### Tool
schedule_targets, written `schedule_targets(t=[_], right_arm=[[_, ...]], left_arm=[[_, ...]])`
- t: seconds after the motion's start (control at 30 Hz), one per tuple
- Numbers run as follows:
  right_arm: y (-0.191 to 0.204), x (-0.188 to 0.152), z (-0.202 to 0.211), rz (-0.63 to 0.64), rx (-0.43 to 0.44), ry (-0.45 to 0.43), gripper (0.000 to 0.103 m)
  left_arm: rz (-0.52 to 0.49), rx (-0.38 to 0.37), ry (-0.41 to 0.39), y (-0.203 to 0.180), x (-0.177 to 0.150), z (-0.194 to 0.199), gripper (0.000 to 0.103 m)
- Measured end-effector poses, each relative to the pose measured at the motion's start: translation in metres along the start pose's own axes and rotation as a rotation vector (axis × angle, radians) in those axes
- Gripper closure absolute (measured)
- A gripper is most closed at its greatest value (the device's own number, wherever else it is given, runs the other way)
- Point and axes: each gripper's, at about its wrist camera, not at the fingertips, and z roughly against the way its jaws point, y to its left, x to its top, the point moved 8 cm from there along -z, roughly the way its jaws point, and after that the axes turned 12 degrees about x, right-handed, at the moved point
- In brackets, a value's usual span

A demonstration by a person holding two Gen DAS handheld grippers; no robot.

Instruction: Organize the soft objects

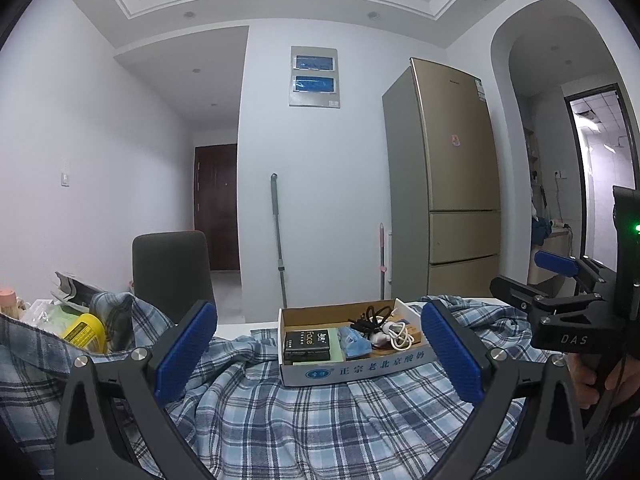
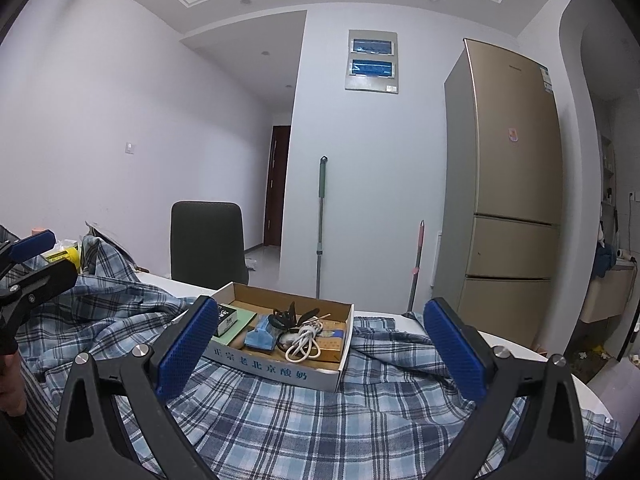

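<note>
Shirt (image 1: 304, 412) in blue plaid lies crumpled across the white desk (image 2: 516, 344), spreading under both grippers. Left gripper (image 1: 316, 354) hovers above it, fingers (image 1: 188, 354) spread wide, holding nothing. Right gripper (image 2: 320, 356) hovers likewise, fingers (image 2: 452, 356) wide apart and empty. Cardboard box (image 2: 280, 368) sits on the shirt just beyond them, holding a white cable (image 2: 304, 342). Chair (image 2: 206, 240) stands beyond the desk's far edge.

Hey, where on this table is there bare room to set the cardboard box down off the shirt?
Bare white table shows right of the plaid shirt, toward the fridge, plus a strip between the cardboard box and the chair. The left end is crowded around the yellow bottle.
</note>
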Motion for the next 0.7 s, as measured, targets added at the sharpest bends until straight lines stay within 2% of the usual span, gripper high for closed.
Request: schedule_targets(t=[0.7], right_arm=[[0.0017,0.0005,0.0008,0.004,-0.003,0.002,0.001]], left_arm=[[0.011,0.030,-0.003,0.0067,0.0002,-0.0016,0.000]])
